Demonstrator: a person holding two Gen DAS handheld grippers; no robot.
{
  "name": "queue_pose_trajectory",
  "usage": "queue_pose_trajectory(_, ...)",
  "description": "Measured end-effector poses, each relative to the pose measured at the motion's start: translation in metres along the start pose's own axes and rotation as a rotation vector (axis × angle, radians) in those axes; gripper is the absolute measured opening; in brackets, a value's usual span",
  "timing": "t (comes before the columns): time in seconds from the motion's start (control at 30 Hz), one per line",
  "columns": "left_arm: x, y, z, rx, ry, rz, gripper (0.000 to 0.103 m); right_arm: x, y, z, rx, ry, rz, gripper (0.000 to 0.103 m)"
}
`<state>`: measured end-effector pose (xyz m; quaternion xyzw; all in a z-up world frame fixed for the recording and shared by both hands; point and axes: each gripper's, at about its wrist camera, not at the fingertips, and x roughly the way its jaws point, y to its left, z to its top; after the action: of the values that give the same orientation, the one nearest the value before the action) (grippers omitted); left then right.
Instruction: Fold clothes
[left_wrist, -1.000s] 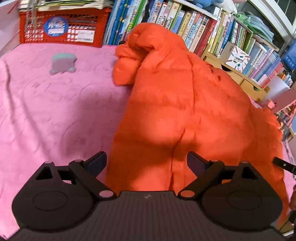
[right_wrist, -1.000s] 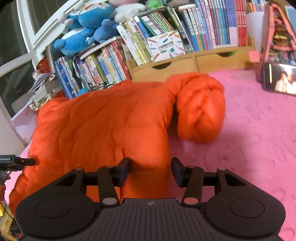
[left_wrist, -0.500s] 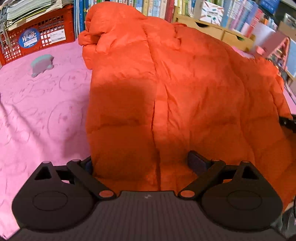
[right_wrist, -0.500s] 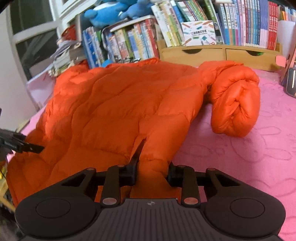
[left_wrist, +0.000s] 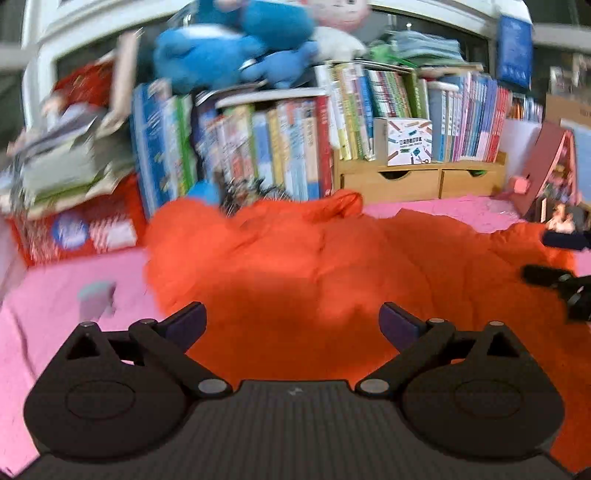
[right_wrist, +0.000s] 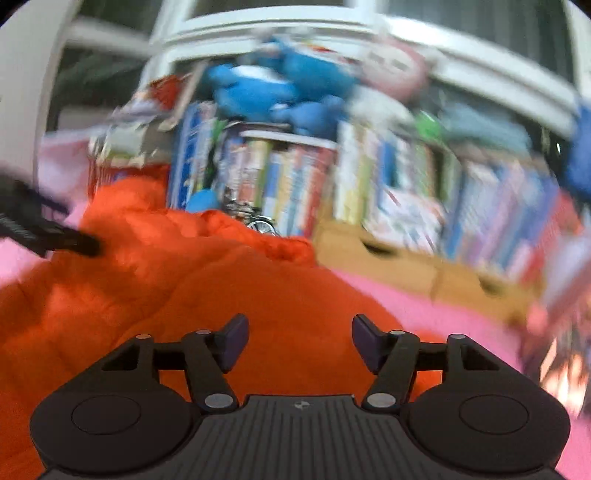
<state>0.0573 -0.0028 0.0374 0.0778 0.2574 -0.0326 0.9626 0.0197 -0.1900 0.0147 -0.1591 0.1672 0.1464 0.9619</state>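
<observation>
We see an orange puffy jacket (left_wrist: 314, 266) spread on a pink blanket (left_wrist: 48, 306), its long axis running across, in front of the bookshelf (left_wrist: 280, 147). Our left claw (left_wrist: 291, 321) gapes wide above its near edge, holding nothing. Our right claw (right_wrist: 299, 343), jaws just opened, also empty, hovers over the jacket's right end. A small grey toy (left_wrist: 96, 299) lies left of the jacket, clear of both claws.

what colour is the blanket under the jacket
Pink, seen best in the left wrist view: the fuzzy pink blanket beneath the orange puffer jacket.
</observation>
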Motion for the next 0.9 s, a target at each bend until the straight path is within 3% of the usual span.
queue_pose_trajectory(0.13, 0.037, -0.02, -0.015, 0.07, 0.033, 0.062, 0.101, 0.022, 0.032, -0.006, -0.084, 0.038, 0.067, 0.067)
queue_pose_trajectory(0.23, 0.053, -0.01, -0.041, 0.096, 0.078, 0.104, 0.103, 0.013, 0.023, -0.02, -0.046, 0.058, 0.06, 0.076)
queue_pose_trajectory(0.3, 0.058, -0.001, -0.052, 0.069, 0.103, 0.097, 0.103, 0.001, 0.0, -0.03, 0.024, 0.059, -0.005, 0.084)
queue_pose_trajectory(0.37, 0.059, 0.006, -0.053, 0.03, 0.117, 0.075, 0.103, -0.012, -0.026, -0.039, 0.107, 0.054, -0.091, 0.085)
queue_pose_trajectory(0.47, 0.06, 0.003, -0.053, 0.045, 0.123, 0.084, 0.103, -0.026, -0.073, -0.054, 0.276, 0.044, -0.274, 0.085)
queue_pose_trajectory(0.53, 0.061, 0.0, -0.051, 0.052, 0.123, 0.09, 0.103, -0.026, -0.101, -0.065, 0.405, 0.069, -0.345, 0.087)
queue_pose_trajectory(0.67, 0.061, -0.003, -0.05, 0.051, 0.125, 0.094, 0.103, -0.001, -0.13, -0.084, 0.549, 0.151, -0.25, 0.096)
queue_pose_trajectory(0.73, 0.06, -0.003, -0.05, 0.05, 0.125, 0.095, 0.103, 0.021, -0.142, -0.095, 0.655, 0.216, -0.153, 0.082)
queue_pose_trajectory(0.77, 0.06, -0.003, -0.049, 0.05, 0.125, 0.095, 0.103, 0.03, -0.146, -0.098, 0.693, 0.242, -0.143, 0.055)
queue_pose_trajectory(0.87, 0.061, -0.003, -0.049, 0.047, 0.127, 0.094, 0.103, 0.034, -0.134, -0.088, 0.523, 0.225, -0.37, 0.047)
queue_pose_trajectory(0.9, 0.061, -0.003, -0.049, 0.047, 0.127, 0.094, 0.103, 0.029, -0.127, -0.083, 0.412, 0.188, -0.452, 0.046)
